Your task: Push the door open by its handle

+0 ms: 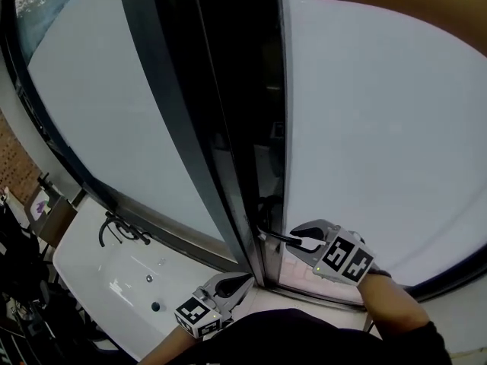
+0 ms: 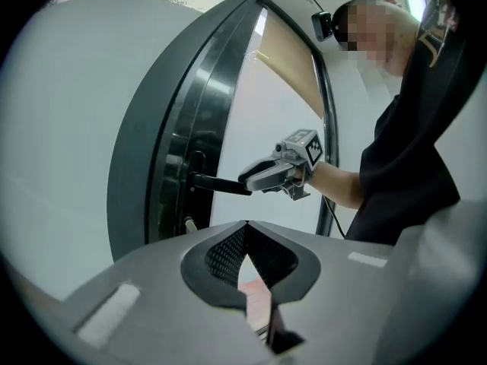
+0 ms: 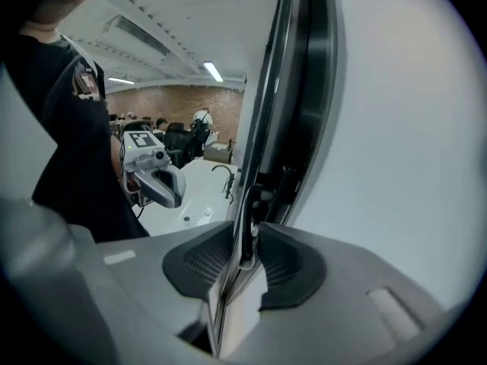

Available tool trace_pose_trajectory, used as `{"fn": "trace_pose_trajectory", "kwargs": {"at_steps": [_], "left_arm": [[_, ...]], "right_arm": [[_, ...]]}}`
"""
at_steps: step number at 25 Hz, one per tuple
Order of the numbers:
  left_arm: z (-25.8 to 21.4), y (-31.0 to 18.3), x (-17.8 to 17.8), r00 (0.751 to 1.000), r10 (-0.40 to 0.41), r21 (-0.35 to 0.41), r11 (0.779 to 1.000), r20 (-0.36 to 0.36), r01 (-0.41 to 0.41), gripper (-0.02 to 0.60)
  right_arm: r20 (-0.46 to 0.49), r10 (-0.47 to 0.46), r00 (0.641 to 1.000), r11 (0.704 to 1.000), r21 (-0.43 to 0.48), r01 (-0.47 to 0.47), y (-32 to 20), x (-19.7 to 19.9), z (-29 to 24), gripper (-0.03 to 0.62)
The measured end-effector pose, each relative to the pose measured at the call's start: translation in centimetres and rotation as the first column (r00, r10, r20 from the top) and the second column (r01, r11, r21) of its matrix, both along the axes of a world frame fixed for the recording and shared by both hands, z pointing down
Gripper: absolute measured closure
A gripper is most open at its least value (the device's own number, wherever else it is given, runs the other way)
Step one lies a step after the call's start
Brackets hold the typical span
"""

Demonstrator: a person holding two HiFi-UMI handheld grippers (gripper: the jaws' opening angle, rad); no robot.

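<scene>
The black lever handle [image 1: 275,236] sticks out from the dark edge of a frosted-glass door [image 1: 380,143]. My right gripper [image 1: 299,239] is at the handle's free end. In the right gripper view the handle [image 3: 245,223] lies between the pads, with a thin gap on the left side, so the jaws stand open around it. The left gripper view shows that gripper [image 2: 246,181] over the end of the handle [image 2: 214,182]. My left gripper [image 1: 242,283] hangs lower, left of the door frame, shut on nothing, and its tips [image 2: 245,225] meet.
A second frosted pane [image 1: 114,112] in a black frame stands to the left of the door. Below it is a white sink [image 1: 84,261] with a black tap [image 1: 114,230]. Chairs and clutter stand at the far left. The person's body is close behind both grippers.
</scene>
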State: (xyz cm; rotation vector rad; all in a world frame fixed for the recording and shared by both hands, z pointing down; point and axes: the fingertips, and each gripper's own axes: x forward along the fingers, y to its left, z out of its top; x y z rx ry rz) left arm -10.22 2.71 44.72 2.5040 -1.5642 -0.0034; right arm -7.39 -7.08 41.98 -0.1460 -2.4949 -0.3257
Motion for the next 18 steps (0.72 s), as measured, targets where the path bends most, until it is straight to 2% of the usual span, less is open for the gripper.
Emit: {"fn": "trace_pose_trajectory", "kwargs": {"at_steps": [3,7,12,18], "left_arm": [[-0.2,-1.2,-2.2,0.999,0.041,0.035,0.999,0.013,-0.041,0.581],[-1.7,-1.9,-4.3,0.991,0.134,0.065,0.989,-0.005,-0.133,0.581],[-2.1,-2.3,-6.6,0.978,0.21,0.068,0.976,-0.011,-0.209,0.581],[-2.7,-3.4,-8.4,0.978,0.208,0.091,0.974,-0.015,-0.206,0.581]], "right_arm": [[-0.163,-0.036,0.986,0.999,0.005,0.037,0.2,-2.1,2.3,0.505],[-0.353,-0.023,0.935,0.999,-0.04,0.009,0.8,-3.3,6.0,0.505],[-0.54,-0.029,0.841,0.998,-0.07,-0.01,1.6,-2.4,8.5,0.5],[-0.685,-0.035,0.728,0.998,-0.065,-0.014,1.5,-1.5,9.9,0.485]]}}
